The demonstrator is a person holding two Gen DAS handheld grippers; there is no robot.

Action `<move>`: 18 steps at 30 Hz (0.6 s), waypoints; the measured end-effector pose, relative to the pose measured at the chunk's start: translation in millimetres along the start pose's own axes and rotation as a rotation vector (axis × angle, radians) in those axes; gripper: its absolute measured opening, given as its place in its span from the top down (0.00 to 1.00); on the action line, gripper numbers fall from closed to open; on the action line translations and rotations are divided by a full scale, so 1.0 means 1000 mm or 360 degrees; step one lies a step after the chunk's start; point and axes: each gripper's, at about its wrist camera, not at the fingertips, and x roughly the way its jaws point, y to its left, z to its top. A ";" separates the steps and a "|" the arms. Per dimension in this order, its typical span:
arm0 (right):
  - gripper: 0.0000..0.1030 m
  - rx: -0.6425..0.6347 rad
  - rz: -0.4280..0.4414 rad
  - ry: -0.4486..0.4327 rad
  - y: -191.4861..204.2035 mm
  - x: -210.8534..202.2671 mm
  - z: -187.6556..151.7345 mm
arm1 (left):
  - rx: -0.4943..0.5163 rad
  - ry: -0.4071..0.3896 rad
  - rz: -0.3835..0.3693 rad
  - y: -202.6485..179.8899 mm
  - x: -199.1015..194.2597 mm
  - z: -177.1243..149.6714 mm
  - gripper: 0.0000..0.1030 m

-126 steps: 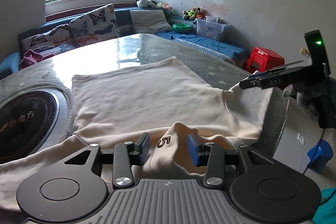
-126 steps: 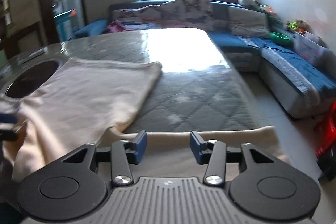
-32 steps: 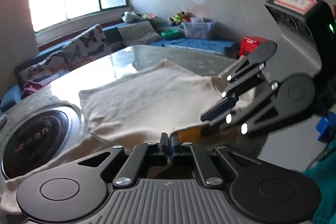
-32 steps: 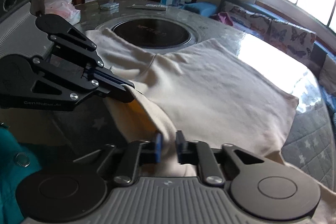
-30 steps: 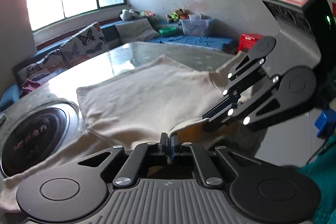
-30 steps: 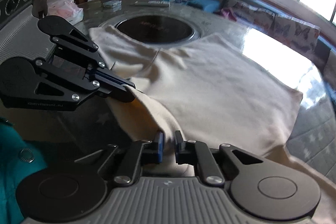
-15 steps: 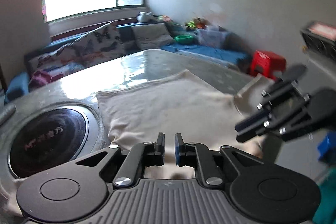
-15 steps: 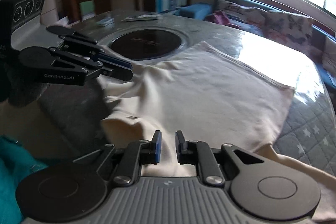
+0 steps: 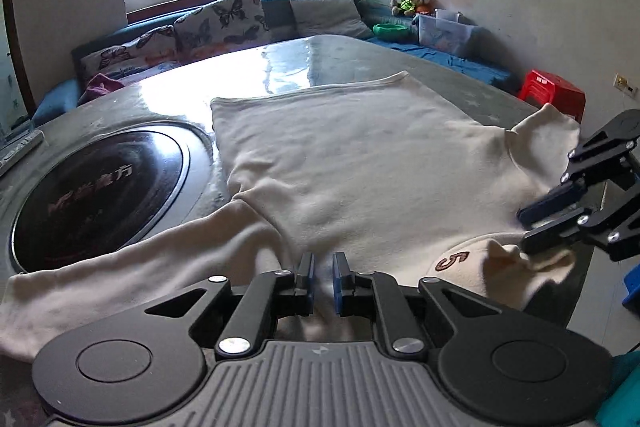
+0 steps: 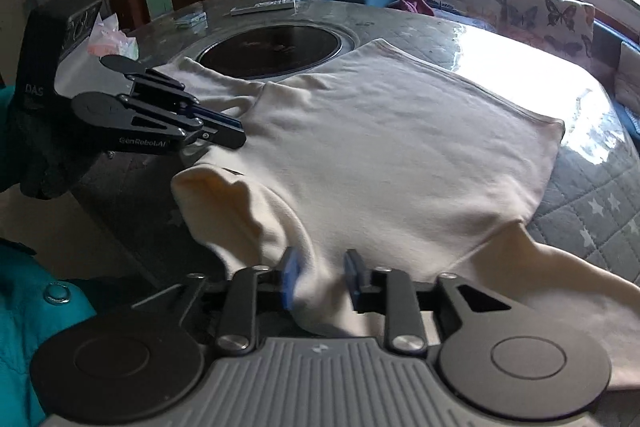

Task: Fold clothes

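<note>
A cream long-sleeved sweatshirt [image 9: 360, 163] lies spread on the round table, collar toward me, with a brown "5" [image 9: 452, 261] near the collar. It also shows in the right wrist view [image 10: 400, 155]. My left gripper [image 9: 323, 277] sits over the near shoulder, jaws a narrow gap apart with nothing between them. My right gripper [image 10: 320, 277] is open over the collar edge, the cloth lying loose between its fingers. Each gripper shows in the other's view: the right one [image 9: 548, 215], the left one [image 10: 224, 131].
A black round hob [image 9: 92, 195] is set in the table [image 9: 312, 59] to the left of the shirt. A blue sofa with butterfly cushions [image 9: 216, 27], a red stool [image 9: 552, 93] and a clear bin stand behind. Tissues and small items [image 10: 116, 39] lie at the far table edge.
Both grippers held the collar edge lifted a second ago. They have let go and moved apart, the right jaws have opened wider, and the collar has dropped onto the table.
</note>
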 end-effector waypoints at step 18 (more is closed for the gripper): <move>0.73 0.0511 -0.0329 -0.0151 -0.158 0.005 0.049 | -0.0143 0.0038 0.0072 0.036 0.058 0.053 0.82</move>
